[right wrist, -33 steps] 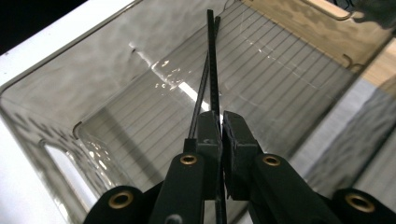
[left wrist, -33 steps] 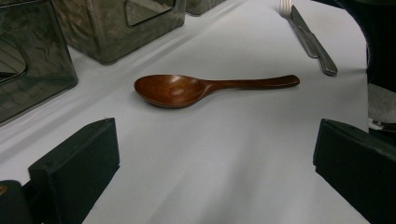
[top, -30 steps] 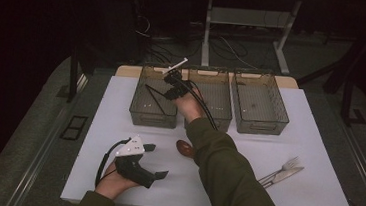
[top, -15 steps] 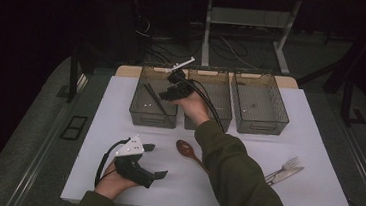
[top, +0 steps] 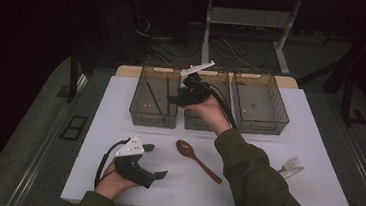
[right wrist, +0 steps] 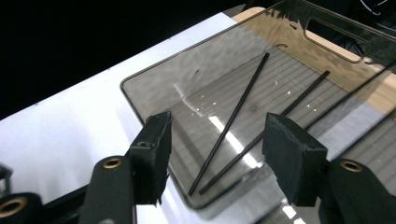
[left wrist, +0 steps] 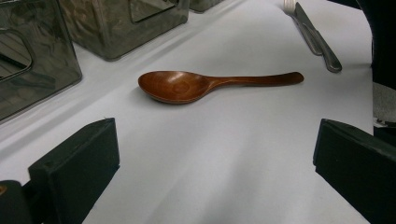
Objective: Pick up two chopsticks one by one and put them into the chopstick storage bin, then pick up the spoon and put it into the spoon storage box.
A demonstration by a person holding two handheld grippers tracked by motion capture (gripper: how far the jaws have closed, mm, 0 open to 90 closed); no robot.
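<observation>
Hovering over the left bin [top: 140,110], right tongs [right wrist: 217,154] just spread wide and empty, leaving chopsticks [right wrist: 233,122] sorted inside; left tongs [left wrist: 210,172] wide, aimed at spoon [left wrist: 196,85] on table [top: 121,97].

Place: lab / recording setup, not a home.
Bench [top: 120,107]: white sheet over wood top, dark floor round it.
Bins [top: 260,102]: 3 clear smoked plastic trays in a row at far edge.
Bkgd: cables [top: 236,47] on floor, white metal stand legs [top: 281,51], black frame posts [top: 74,73].
Light: bench lit, rest of room dark.
Gear: hand-held gripper [top: 152,161] w/ trailing cable.
</observation>
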